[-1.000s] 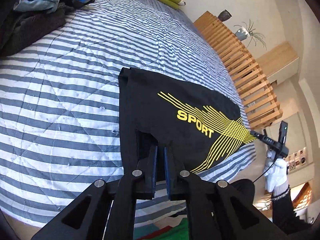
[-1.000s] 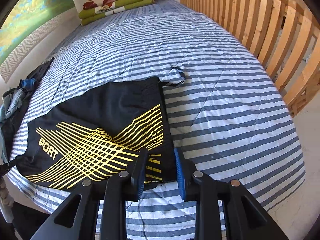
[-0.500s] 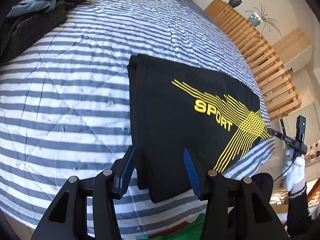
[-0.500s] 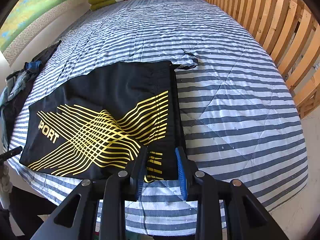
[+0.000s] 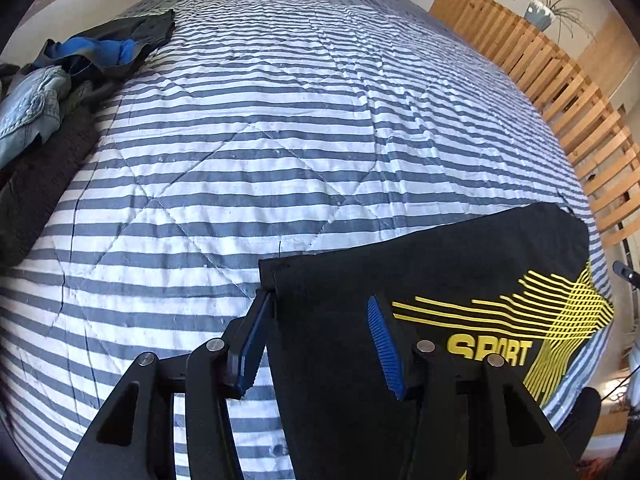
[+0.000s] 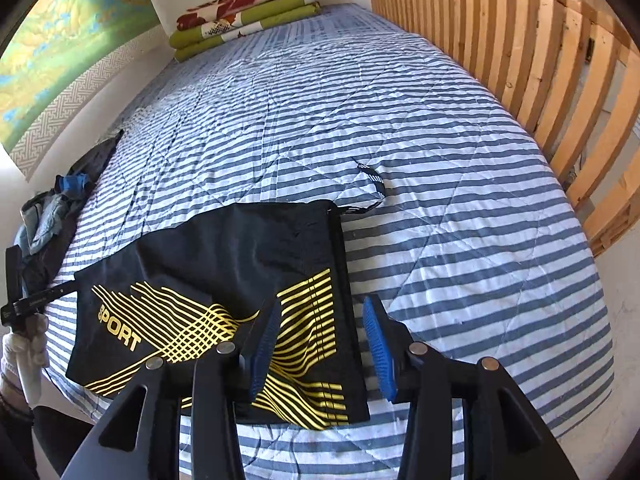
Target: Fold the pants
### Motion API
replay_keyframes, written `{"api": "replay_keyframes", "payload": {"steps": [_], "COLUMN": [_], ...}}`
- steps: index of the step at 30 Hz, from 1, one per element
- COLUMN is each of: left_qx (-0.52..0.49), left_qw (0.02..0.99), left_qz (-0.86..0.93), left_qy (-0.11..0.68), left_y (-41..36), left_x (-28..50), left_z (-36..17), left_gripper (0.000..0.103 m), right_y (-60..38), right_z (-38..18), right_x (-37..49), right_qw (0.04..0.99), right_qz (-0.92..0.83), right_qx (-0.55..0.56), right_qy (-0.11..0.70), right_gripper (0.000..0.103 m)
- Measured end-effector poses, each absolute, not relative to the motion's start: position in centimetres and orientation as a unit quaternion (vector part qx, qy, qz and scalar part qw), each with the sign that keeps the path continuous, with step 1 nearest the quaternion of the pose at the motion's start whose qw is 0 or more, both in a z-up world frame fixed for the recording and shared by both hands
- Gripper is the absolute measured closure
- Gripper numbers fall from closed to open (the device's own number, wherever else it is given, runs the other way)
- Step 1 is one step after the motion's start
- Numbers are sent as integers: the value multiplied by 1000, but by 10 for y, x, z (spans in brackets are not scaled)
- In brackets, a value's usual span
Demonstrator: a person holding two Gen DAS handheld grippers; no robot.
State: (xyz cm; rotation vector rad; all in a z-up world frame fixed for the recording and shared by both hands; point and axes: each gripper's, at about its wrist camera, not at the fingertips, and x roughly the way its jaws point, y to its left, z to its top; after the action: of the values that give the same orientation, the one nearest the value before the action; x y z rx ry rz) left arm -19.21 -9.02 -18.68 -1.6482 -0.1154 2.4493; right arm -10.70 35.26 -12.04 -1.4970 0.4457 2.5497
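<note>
The black pants (image 5: 420, 300) are running out of the left wrist view at its lower edge, behind the gripper's frame. In the right wrist view the clothes pile (image 6: 52, 216) is getting cut by the left rim, its garments too small to tell apart.

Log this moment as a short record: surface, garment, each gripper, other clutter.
surface: striped quilt on a bed, wooden slat rail along one side
garment: black pants with yellow SPORT print, folded, lying flat near the bed's edge
left gripper: jaws have just been opening, one corner of the pants beneath them, not pinched
right gripper: jaws have just been opening over the opposite end
clutter: clothes pile, folded blankets
</note>
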Motion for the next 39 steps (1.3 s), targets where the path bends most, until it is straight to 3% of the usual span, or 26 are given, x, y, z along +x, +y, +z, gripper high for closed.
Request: {"api": "replay_keyframes", "payload": {"steps": [4, 9, 12, 17, 20, 21, 23, 28, 32, 35, 39], "left_qx": [-540, -534, -563, -581, -582, -580, -573, -571, -576, -576, -553], "left_qw": [87, 221, 285, 299, 303, 305, 310, 312, 314, 310, 293], "left_qz": [835, 814, 774, 757, 754, 755, 758, 759, 755, 757, 780], "left_qy": [-65, -59, -55, -5, 5, 8, 25, 25, -1, -19, -17], "left_y": [-91, -26, 8, 37, 40, 41, 43, 40, 32, 25, 5], "left_x": [-185, -141, -119, -99, -97, -97, -94, -93, -97, -97, -92], "left_z": [-180, -163, -179, -210, -210, -211, -210, -211, -209, -206, -190], "left_gripper": [52, 51, 51, 52, 52, 52, 52, 51, 51, 52, 51], "right_y": [357, 376, 380, 382, 374, 371, 369, 403, 401, 378, 331], "right_z": [-142, -147, -153, -166, -168, -166, -160, -161, -144, -125, -135], "right_x": [-137, -169, -185, -195, -197, -197, -201, -216, -193, -160, -124], "right_qw": [65, 47, 46, 37, 29, 29, 28, 83, 85, 41, 19], "right_qz": [836, 834, 827, 817, 815, 817, 825, 822, 835, 851, 849], "right_qx": [-527, -523, -535, -550, -556, -557, -551, -544, -528, -506, -524], "right_qy": [140, 171, 165, 171, 157, 146, 124, 146, 132, 132, 62], "right_gripper": [64, 64, 64, 64, 83, 84, 98, 95, 78, 78, 78]}}
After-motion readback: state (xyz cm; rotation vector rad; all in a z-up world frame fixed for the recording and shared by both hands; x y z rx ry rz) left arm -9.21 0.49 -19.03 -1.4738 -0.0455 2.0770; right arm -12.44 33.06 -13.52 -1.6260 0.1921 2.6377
